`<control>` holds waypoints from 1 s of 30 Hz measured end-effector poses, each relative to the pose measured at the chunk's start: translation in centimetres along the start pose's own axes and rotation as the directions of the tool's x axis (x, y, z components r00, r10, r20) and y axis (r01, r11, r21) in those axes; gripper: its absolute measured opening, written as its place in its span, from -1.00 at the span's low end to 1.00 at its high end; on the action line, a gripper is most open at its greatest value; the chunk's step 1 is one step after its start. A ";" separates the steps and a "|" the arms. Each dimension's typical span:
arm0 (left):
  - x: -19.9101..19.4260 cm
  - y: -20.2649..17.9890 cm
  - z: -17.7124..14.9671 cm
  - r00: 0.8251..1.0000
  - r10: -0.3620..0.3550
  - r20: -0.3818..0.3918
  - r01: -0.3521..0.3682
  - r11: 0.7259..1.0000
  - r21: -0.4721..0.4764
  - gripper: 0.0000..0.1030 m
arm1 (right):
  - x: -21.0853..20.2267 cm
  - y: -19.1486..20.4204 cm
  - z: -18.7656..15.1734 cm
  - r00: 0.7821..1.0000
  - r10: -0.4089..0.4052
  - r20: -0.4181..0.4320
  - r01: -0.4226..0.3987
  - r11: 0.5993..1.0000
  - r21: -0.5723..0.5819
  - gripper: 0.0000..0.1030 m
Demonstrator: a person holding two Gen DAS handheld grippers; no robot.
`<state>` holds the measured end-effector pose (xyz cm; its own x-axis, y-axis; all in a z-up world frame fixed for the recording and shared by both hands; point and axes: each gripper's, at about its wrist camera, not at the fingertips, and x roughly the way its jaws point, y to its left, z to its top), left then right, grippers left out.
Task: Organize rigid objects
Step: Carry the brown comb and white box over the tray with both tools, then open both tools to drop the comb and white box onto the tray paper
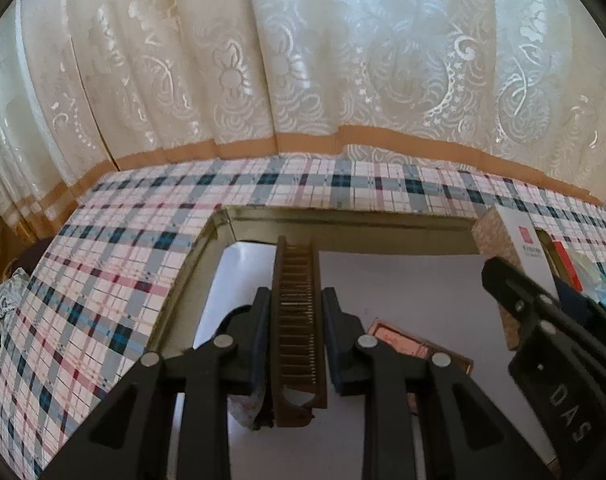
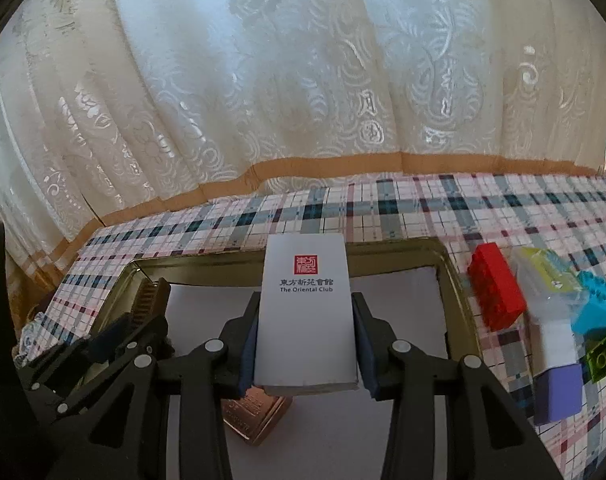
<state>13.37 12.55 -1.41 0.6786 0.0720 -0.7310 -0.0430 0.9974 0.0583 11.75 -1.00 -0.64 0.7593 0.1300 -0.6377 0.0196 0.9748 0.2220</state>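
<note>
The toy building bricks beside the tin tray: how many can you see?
3: a red plastic brick nearest the gold tin tray, a light blue brick farther right, a lime green brick below it. Others may be hidden.

A pale cream curtain (image 1: 303, 60) with a woven floral pattern (and a tan band near its hem) hung across the whole back, daylight glowing through it. Below it lay a plaid tablecloth (image 1: 103, 280) in pink, white, grey and dark blue.
</note>
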 end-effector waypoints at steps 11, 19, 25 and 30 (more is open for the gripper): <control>0.5 0.0 -0.2 1.000 0.020 -0.009 -0.020 1.000 0.000 -0.51 | 1.4 -0.1 0.1 0.996 0.033 -0.082 -0.033 0.999 -0.002 -0.12; -0.3 0.0 -0.1 0.999 0.015 0.033 -0.016 1.000 0.013 0.94 | 1.2 -1.0 0.0 0.995 0.076 -0.060 -0.072 0.996 0.062 0.28; -1.7 0.2 -0.1 0.995 0.010 0.100 -0.010 1.000 0.003 0.95 | -0.2 -1.5 -0.3 0.991 0.134 0.029 -0.136 0.987 0.082 0.42; -2.8 0.2 -0.2 0.984 0.059 0.169 -0.060 0.998 0.003 0.95 | -1.4 -1.4 -0.4 0.985 0.141 0.103 -0.148 0.987 0.062 0.42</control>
<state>11.34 12.55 0.50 0.7890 0.1282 -0.6008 -0.0818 0.9912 0.1040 10.41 -2.47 -0.42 0.8175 0.2472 -0.5202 -0.0527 0.9316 0.3598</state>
